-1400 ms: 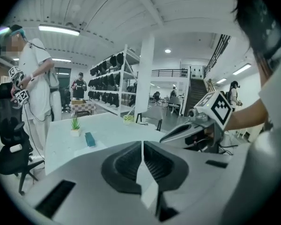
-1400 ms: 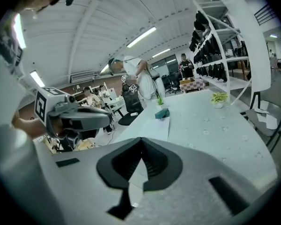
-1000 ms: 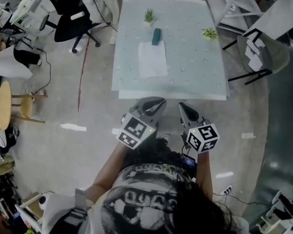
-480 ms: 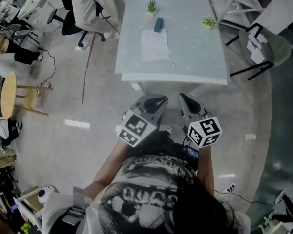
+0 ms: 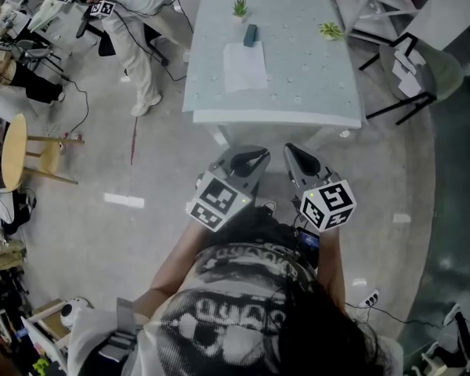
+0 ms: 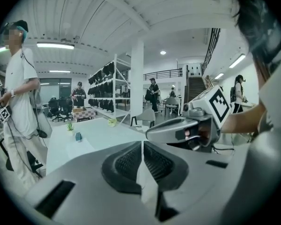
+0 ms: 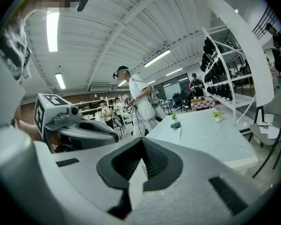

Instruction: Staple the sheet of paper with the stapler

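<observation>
A: Head view first. Where is the work?

B: The paper (image 5: 244, 66) lies flat on the far half of the table (image 5: 274, 117). The stapler (image 5: 251, 34) is at the paper's far edge, touching it or just beside it. Two plants (image 5: 240, 8) stand further back. The left gripper (image 5: 249, 158) and right gripper (image 5: 296, 157) are side by side over the floor, short of the table's near edge and well apart from paper and stapler.

A: Left gripper view?

B: Its jaws are pressed together with nothing between them. The table is ahead to the left, with stapler and paper small on it. The right gripper is alongside at the right, and a person (image 6: 23, 93) stands at the far left.

A: Right gripper view?

B: The same: jaws closed tight on nothing. Past them, the stapler is at the paper's far end on the table. The left gripper shows at the left.
</observation>
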Tool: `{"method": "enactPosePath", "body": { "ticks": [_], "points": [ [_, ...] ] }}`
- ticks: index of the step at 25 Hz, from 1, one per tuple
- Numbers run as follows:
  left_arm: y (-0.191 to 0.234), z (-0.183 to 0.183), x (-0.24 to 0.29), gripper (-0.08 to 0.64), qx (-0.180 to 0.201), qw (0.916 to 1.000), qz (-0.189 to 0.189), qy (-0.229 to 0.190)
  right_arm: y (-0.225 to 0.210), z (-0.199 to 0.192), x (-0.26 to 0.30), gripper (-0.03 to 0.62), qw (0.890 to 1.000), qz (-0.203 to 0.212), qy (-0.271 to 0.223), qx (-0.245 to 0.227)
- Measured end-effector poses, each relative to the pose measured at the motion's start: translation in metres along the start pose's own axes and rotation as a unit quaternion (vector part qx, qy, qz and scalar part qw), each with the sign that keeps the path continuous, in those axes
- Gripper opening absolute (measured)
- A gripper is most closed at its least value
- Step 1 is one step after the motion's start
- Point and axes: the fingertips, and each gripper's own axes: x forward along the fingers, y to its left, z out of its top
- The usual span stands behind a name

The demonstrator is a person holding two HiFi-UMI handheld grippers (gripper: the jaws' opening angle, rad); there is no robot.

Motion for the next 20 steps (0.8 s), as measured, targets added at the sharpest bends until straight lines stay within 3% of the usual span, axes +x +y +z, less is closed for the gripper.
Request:
{"method": "enactPosePath", "body": {
  "ticks": [20],
  "points": [
    [-0.0067,-0.0076,-0.0041,0.012,-0.01,0.9999,0.004,-0.003,0.0001,-0.0108,-0.008,-0.002,1.0,-0.005,0.014,-0.006]
  ]
}}
